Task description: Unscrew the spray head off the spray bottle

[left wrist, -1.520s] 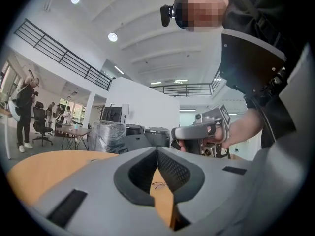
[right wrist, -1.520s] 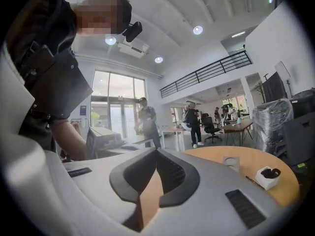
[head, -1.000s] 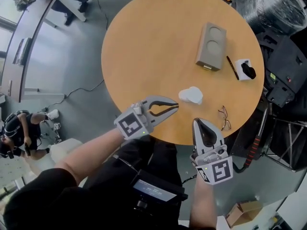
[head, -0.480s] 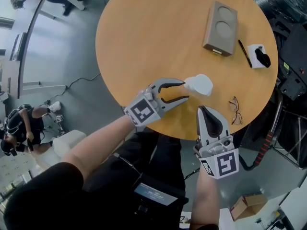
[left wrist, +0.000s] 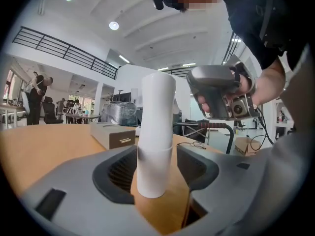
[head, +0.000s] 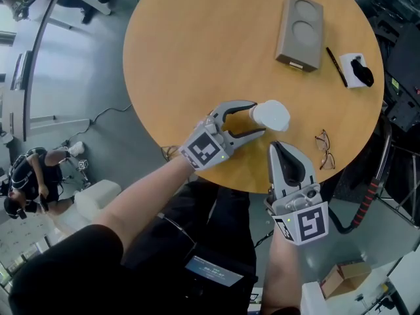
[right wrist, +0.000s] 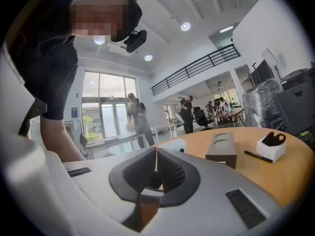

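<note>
Your bottle (head: 270, 115) stands upright between the left gripper's (head: 257, 118) released jaws, which have just been opening; your right gripper (head: 275, 147) is clenched empty, near the glasses (head: 325, 151).

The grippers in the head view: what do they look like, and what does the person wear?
The left gripper and the right gripper are both light grey plastic. Their curved, tapering jaws are lined with dark ribbed pads. Each carries a white cube with black square markers at its rear. The person wears a black top with a short sleeve.
</note>
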### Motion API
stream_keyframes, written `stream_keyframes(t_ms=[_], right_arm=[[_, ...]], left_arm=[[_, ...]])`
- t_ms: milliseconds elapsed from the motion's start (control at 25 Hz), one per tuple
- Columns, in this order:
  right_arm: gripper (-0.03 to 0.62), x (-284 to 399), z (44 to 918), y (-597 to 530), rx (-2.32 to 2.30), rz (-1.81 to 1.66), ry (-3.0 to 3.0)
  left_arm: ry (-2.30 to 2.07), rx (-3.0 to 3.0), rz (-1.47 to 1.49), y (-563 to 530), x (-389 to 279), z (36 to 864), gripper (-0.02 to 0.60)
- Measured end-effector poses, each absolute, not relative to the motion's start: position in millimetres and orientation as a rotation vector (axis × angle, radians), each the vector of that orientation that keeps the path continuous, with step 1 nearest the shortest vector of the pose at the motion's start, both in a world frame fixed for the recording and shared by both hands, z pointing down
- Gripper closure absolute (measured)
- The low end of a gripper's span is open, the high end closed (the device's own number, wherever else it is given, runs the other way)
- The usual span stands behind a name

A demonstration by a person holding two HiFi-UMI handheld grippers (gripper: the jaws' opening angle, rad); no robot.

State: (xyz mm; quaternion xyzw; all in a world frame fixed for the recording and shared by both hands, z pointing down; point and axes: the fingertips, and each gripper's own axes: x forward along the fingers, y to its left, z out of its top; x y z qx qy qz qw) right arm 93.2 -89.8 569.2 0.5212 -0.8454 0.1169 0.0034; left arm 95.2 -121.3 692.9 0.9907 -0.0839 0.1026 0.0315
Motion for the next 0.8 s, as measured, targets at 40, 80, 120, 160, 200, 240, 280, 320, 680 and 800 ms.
stream_keyframes(t_ms=[40,80,120,160,200,240,280,320,680,800], right_arm=[[0.58,94,571,-91,1.634,0.37,-2.652],[0.579,94,573,-92,1.634,0.372,-2.654],[0.58,95,575,-92,1.635,0.374,-2.656],[0.58,96,577,-92,1.636,0.376,-2.656],[0.579,98,578,-92,1.639,0.379,-2.656],[0.58,99,579,-92,1.641,0.382,-2.655],[0.58,100,580,-91,1.644,0.387,-2.654],[0.579,101,581,-91,1.646,0.391,-2.653],[0.579,108,595,-87,1.661,0.426,-2.647],[0.579,109,597,-87,1.664,0.436,-2.646]], left_arm=[[-0.261,3.049,0.312,-123,99,696,0.308],[-0.264,3.046,0.305,-124,102,699,0.295],[-0.267,3.043,0.299,-125,106,702,0.295],[-0.266,3.043,0.296,-126,109,704,0.294],[-0.262,3.044,0.298,-126,112,706,0.293],[-0.258,3.047,0.303,-126,114,708,0.293],[-0.256,3.05,0.307,-127,116,710,0.293],[-0.256,3.054,0.309,-127,117,711,0.293],[-0.249,3.066,0.299,-131,133,716,0.281],[-0.246,3.068,0.299,-133,141,717,0.267]])
